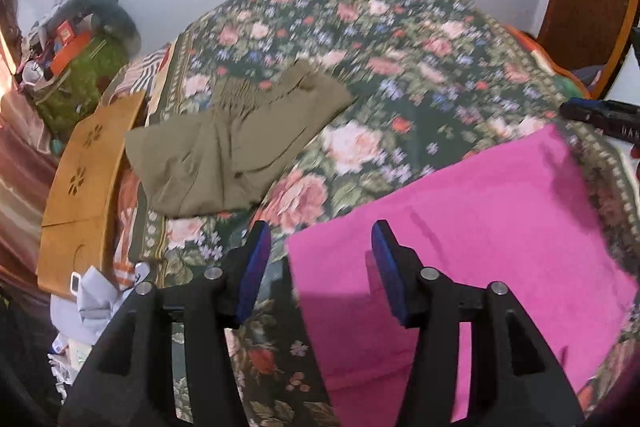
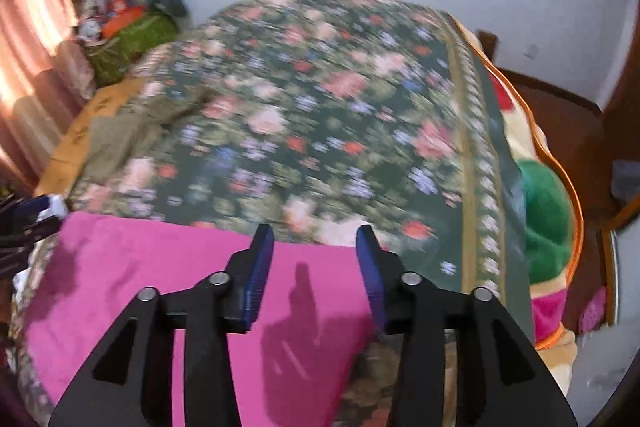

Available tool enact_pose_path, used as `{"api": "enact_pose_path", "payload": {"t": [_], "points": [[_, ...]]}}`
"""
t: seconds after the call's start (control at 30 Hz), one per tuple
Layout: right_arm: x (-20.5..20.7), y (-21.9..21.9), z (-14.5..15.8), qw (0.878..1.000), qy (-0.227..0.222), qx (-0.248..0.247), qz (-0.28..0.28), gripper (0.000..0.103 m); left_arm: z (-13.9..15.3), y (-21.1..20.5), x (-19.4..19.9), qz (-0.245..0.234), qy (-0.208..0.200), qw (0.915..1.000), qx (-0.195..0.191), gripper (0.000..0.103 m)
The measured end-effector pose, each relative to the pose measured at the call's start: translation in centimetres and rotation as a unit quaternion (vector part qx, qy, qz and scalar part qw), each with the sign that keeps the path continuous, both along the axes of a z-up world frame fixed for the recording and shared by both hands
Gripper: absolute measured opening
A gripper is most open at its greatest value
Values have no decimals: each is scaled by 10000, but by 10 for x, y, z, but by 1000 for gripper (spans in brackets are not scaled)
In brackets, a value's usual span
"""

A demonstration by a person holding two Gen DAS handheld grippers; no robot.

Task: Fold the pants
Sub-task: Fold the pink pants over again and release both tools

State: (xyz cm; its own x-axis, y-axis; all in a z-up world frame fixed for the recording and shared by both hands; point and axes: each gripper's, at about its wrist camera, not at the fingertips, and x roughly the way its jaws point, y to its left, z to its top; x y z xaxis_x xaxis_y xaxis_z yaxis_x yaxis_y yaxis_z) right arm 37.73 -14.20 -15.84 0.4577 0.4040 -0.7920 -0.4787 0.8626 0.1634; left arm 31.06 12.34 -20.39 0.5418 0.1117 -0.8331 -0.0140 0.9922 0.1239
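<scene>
Both grippers, left gripper [image 1: 320, 239] and right gripper [image 2: 316, 243], agape, empty | pink pants [image 1: 500, 227] flat on bedspread [image 1: 400, 67]

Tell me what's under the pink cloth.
The pink cloth lies flat on the floral bedspread, which shows all around its edges. Whatever sits directly beneath its middle is covered, so I cannot say if anything else is there.

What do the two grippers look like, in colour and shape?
Both look alike. The left gripper and the right gripper have black angular bodies with triangular cut-outs, round silver pins at the joints, and blue ribbed pads inside the fingers. No cables or sleeves show.
</scene>
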Motion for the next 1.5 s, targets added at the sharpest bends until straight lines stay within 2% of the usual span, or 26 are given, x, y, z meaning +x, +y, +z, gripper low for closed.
{"api": "enact_pose_path", "payload": {"t": [0.1, 0.2, 0.37, 0.57, 0.7, 0.77, 0.83, 0.9, 1.03, 1.23, 1.5], "points": [[-10, 20, 12, 9993, -123, 159, 315, 51, 10, -10, 3, -61, -147, 9998, -119, 62], [-20, 41, 17, 9976, -217, 268, 605, 62, 13, -18, 8, -133, -188, 9995, -229, 64], [-30, 69, 12, 9950, -143, 350, 921, 64, 7, -25, 18, -164, -112, 9995, -232, 66], [-31, 92, -22, 9925, 468, 206, 1111, 67, -16, -26, 24, -198, 243, 9994, -163, 68], [-33, 100, -50, 9873, 1016, 8, 1225, 67, -33, -21, 26, -134, 554, 9980, -285, 75], [-36, 102, -62, 9831, 1286, -145, 1297, 67, -42, -19, 28, -120, 774, 9963, -359, 75], [-41, 100, -68, 9826, 1326, -180, 1291, 76, -51, -18, 28, -157, 990, 9941, -415, 77], [-45, 98, -67, 9825, 1306, -204, 1308, 79, -54, -19, 26, -167, 1021, 9938, -418, 82], [-56, 88, -66, 9825, 1321, -206, 1301, 81, -55, -23, 17, -268, 1082, 9929, -424, 88], [-73, 68, -61, 9834, 1360, -191, 1184, 81, -50, -26, -4, -273, 1022, 9940, -280, 89], [-102, 46, -50, 9871, 1153, -270, 1080, 81, -38, -19, -37, -83, 986, 9940, -468, 89]]}}
